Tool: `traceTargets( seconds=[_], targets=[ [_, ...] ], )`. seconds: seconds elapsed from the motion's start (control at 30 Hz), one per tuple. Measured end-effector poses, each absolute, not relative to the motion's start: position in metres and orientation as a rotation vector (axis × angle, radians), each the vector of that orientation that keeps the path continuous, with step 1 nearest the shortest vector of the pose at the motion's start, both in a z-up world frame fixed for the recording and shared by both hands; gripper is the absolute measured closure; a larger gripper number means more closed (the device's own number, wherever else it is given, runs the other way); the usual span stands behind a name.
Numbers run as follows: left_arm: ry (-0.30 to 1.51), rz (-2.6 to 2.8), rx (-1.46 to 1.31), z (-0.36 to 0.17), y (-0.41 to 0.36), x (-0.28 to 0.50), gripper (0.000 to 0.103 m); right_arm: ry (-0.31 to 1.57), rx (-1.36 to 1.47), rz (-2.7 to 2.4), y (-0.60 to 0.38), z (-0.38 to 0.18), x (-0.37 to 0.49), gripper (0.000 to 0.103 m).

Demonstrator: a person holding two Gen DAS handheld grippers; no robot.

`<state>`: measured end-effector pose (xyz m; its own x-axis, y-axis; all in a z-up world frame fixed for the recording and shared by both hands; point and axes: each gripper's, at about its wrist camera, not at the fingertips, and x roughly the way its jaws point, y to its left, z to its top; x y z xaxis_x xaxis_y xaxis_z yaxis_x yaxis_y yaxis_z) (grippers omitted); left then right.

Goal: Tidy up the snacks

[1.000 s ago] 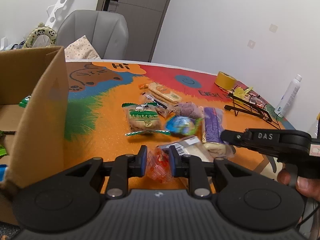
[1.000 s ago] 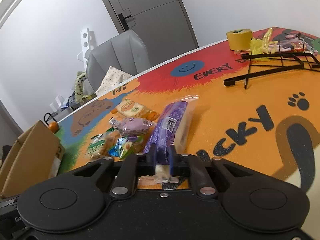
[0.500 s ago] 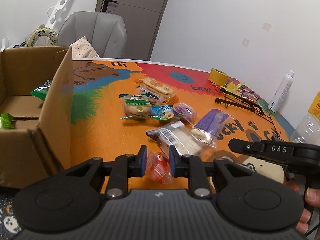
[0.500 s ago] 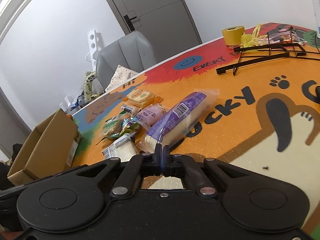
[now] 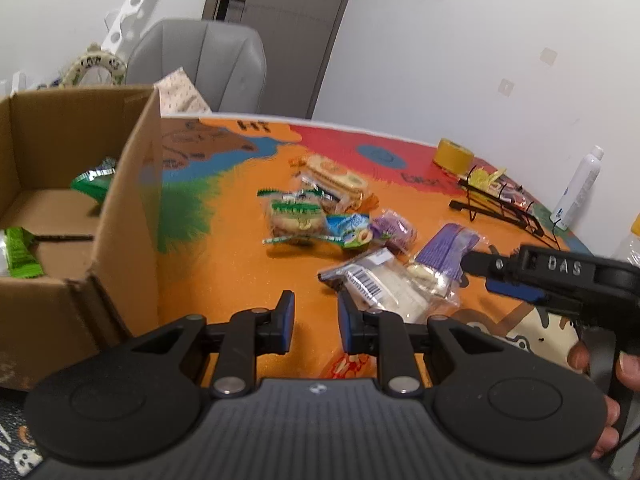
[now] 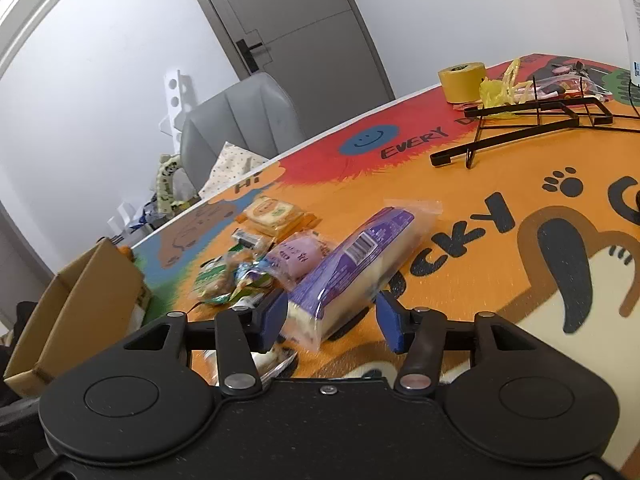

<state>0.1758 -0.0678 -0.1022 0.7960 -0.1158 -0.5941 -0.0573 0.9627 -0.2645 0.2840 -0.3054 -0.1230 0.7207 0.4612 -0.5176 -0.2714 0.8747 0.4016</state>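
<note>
1. Standing at the far left, the cardboard box has its top open, its near wall rising from the worktop with green packets inside.
2. Bare orange worktop runs between the box wall and the snack heap (the widest free lane).
3. The left claw points down over that lane. Its pads stand narrowly apart with worktop showing between them.
4. A small red packet shows below its right finger. Whether it touches the finger I cannot tell.
5. The purple packet lies at the heap's right edge, its near end between the right claw fingers.
6. That claw's jaws are opening, tilted down. The right pad is clear of the wrapper.
7. Farther right, a black wire rack and a tape roll sit well apart from the snacks.
</note>
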Motion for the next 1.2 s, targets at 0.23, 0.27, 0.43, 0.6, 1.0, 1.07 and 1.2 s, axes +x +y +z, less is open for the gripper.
traceTargets(
  seconds=[0.23, 0.27, 0.43, 0.6, 1.0, 1.07, 1.2],
  targets=[
    [0.661, -0.068, -0.262, -0.099, -0.073, 0.175, 0.059, 0.636, 0.280, 0.378, -0.292, -0.124, 0.306, 0.040],
    [0.663, -0.073, -0.255, -0.099, -0.073, 0.175, 0.053, 0.638, 0.274, 0.370, -0.289, -0.126, 0.309, 0.040],
    [0.702, -0.072, -0.232, -0.107, -0.074, 0.179, 0.047, 0.669, 0.220, 0.348, -0.278, -0.138, 0.316, 0.061],
    [0.721, -0.081, -0.161, -0.114, -0.085, 0.179, 0.037, 0.686, 0.224, 0.386, -0.284, -0.135, 0.307, 0.071],
    [0.699, -0.062, -0.107, -0.116, -0.089, 0.164, 0.067, 0.695, 0.182, 0.445, -0.302, -0.132, 0.262, 0.073],
    [0.703, -0.073, -0.123, -0.115, -0.086, 0.162, 0.080, 0.702, 0.162, 0.465, -0.301, -0.130, 0.255, 0.073],
    [0.695, -0.081, -0.141, -0.115, -0.084, 0.157, 0.081, 0.706, 0.124, 0.476, -0.299, -0.126, 0.245, 0.074]
  ],
)
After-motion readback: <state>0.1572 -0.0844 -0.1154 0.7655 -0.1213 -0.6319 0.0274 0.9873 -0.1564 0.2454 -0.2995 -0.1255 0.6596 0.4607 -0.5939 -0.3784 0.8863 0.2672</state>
